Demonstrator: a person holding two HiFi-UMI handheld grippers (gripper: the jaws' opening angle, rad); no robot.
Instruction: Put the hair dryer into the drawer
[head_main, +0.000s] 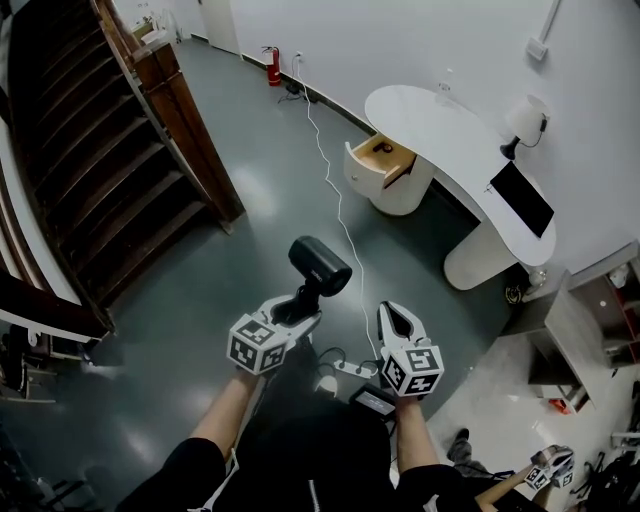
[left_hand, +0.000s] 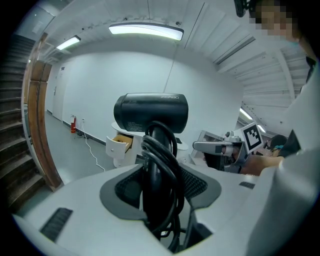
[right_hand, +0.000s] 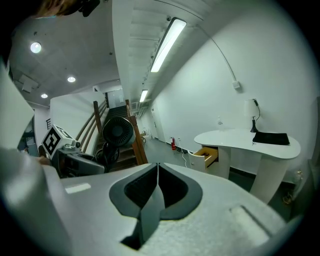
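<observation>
My left gripper (head_main: 303, 308) is shut on the handle of a black hair dryer (head_main: 319, 266), whose cord is wound round the handle. In the left gripper view the hair dryer (left_hand: 151, 113) stands upright between the jaws, barrel on top. My right gripper (head_main: 394, 321) is shut with nothing in it; its jaws meet in the right gripper view (right_hand: 157, 172). The drawer (head_main: 383, 158) stands pulled open under the white curved desk (head_main: 440, 130), far ahead on the right, also visible as a drawer (left_hand: 121, 142) and a drawer (right_hand: 206, 156) in the gripper views.
A wooden staircase (head_main: 110, 160) rises on the left. A white cable (head_main: 330, 180) runs across the grey floor to a power strip (head_main: 352, 368) near my feet. A lamp (head_main: 524, 122) and a dark pad (head_main: 521, 198) sit on the desk. A red fire extinguisher (head_main: 273, 66) stands by the far wall.
</observation>
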